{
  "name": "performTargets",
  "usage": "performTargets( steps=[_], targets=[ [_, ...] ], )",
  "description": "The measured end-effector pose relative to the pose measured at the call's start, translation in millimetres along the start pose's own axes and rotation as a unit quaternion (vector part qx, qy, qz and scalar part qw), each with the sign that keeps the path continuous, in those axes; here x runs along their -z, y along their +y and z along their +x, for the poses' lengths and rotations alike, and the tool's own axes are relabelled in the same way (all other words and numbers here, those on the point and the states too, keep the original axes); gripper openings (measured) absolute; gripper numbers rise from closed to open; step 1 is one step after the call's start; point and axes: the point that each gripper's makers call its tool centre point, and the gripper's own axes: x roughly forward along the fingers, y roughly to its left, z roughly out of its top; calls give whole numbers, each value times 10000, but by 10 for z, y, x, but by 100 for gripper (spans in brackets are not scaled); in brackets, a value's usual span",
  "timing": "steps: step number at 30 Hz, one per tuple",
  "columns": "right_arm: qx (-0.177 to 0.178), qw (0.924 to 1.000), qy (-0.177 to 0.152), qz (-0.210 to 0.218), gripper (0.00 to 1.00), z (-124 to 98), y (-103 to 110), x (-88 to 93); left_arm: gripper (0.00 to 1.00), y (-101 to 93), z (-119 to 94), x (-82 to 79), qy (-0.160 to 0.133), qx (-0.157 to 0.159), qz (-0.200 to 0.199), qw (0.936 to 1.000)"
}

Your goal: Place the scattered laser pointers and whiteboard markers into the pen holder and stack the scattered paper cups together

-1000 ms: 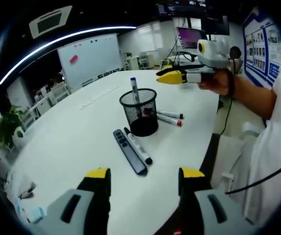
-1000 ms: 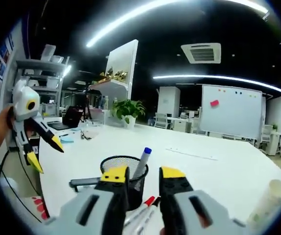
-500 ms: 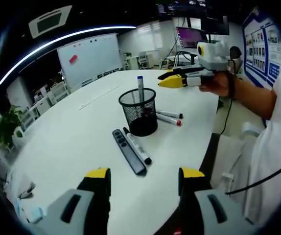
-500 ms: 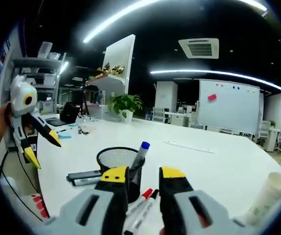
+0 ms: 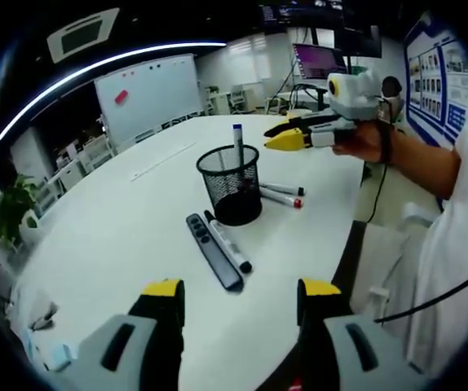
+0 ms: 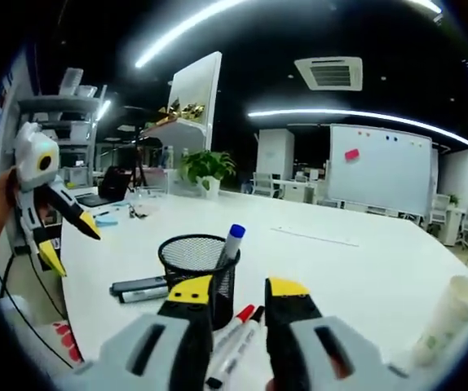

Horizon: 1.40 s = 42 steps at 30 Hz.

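Both tools open and empty: left tool (image 5: 240,292) low, right tool (image 6: 238,291) raised.

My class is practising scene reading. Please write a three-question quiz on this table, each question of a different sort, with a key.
1. True or false: a blue-capped marker stands in the mesh pen holder.
2. What lies nearest the black remote-like pointer? A) a black-capped marker B) a stapler C) a mug
3. What colour is the cap of one of the two markers on the table by the holder, as the right gripper view shows?

Key: 1 true; 2 A; 3 red.
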Motion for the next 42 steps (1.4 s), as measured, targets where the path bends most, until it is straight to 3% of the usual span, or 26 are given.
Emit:
performTargets(
  steps=[19, 42],
  targets=[
    [59, 9991, 411, 57, 24, 11, -52, 209, 56, -16, 30, -3, 9, 30, 12, 10000],
    [35, 9979, 650, 32, 23, -16, 17, 337, 56, -19, 53, 18, 10, 52, -16, 10000]
  ],
)
